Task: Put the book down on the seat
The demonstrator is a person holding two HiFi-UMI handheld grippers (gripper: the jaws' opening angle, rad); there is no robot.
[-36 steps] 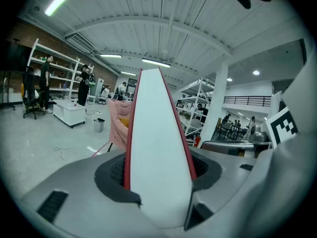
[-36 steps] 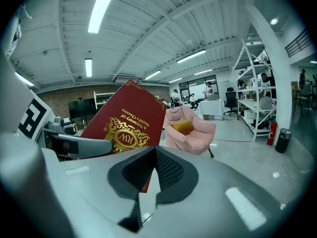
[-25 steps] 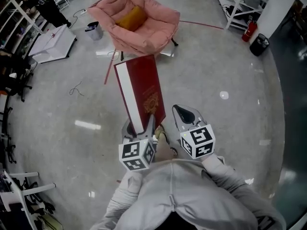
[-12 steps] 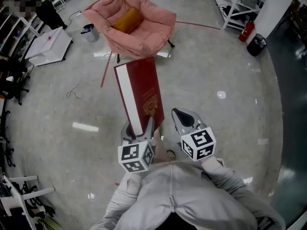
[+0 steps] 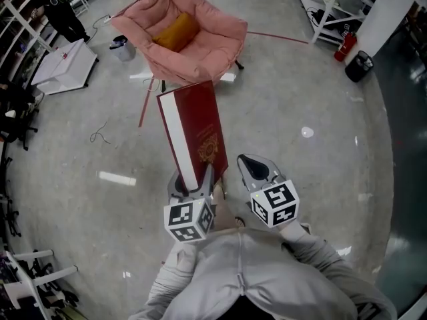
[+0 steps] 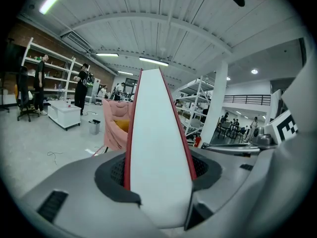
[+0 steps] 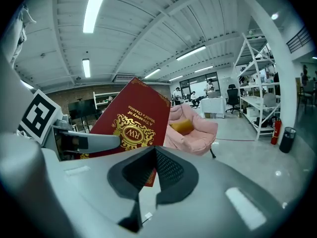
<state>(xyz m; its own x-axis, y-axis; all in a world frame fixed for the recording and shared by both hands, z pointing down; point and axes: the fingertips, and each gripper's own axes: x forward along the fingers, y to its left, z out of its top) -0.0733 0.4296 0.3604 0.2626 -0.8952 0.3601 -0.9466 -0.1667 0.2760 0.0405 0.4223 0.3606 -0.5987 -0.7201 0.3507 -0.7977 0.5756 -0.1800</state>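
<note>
A dark red hardback book (image 5: 197,132) with a gold emblem sticks out forward and upward, its lower end clamped in my left gripper (image 5: 193,180). In the left gripper view its white page edge (image 6: 158,148) fills the space between the jaws. My right gripper (image 5: 254,168) is beside it on the right, shut and empty, apart from the book. From the right gripper (image 7: 154,158) view, the book's cover (image 7: 131,123) shows at the left. The pink padded armchair (image 5: 200,42) with a yellow cushion (image 5: 177,31) on its seat stands ahead on the floor, beyond the book's far end.
A white low table (image 5: 63,62) and a small grey bin (image 5: 121,45) stand left of the chair. White shelving (image 5: 327,9), a red fire extinguisher (image 5: 345,43) and a black bin (image 5: 360,62) are at the far right. A loose cable (image 5: 100,133) lies on the polished floor.
Both grippers and the book have moved forward towards the armchair, which now sits closer to the book's far end. The grip on the book is unchanged.
</note>
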